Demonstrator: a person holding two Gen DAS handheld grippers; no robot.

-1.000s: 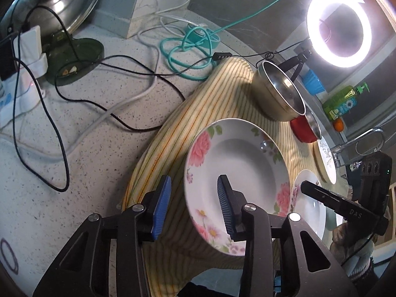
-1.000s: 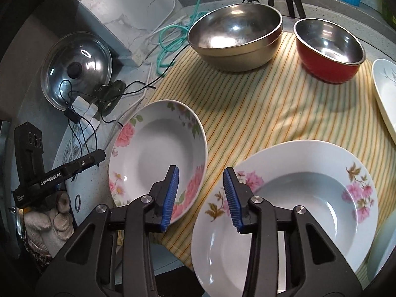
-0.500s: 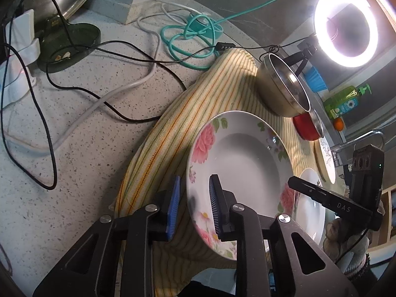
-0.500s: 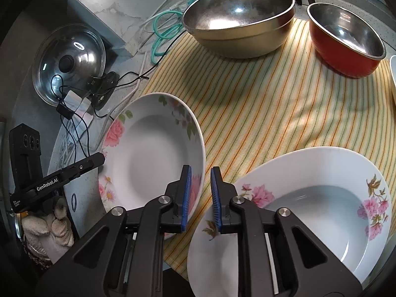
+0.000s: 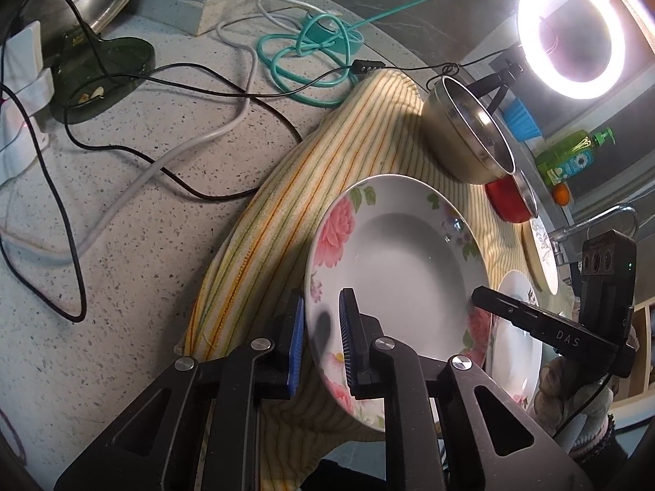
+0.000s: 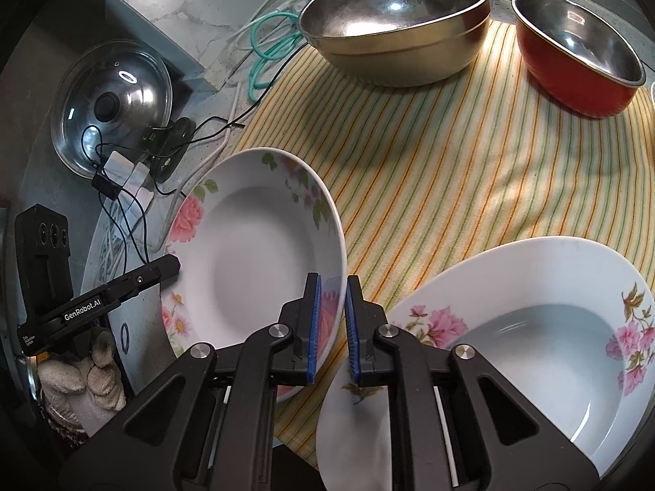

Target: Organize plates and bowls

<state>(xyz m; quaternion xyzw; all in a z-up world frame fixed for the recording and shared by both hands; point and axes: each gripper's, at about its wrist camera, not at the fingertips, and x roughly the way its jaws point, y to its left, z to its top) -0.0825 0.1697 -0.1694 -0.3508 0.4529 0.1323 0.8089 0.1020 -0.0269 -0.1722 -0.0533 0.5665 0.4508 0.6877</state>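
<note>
Left wrist view: the left gripper (image 5: pixel 321 343) has its jaws closing on the rim of the rose plate (image 5: pixel 393 270) — ring light (image 5: pixel 571 32) beyond. Right wrist view: the right gripper (image 6: pixel 331 327) pinches the same plate's opposite rim on the striped cloth (image 6: pixel 450 172) — pot lid (image 6: pixel 110 102) visible only here.

Speckled counter (image 5: pixel 123 245) bears striped cloth (image 6: pixel 430 155), cables (image 5: pixel 172 172), pot lid (image 6: pixel 110 102)

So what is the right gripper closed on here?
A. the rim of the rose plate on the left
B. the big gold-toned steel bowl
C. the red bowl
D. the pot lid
A: the right gripper's blue pads pinch the near rim of the rose plate between them.
</note>
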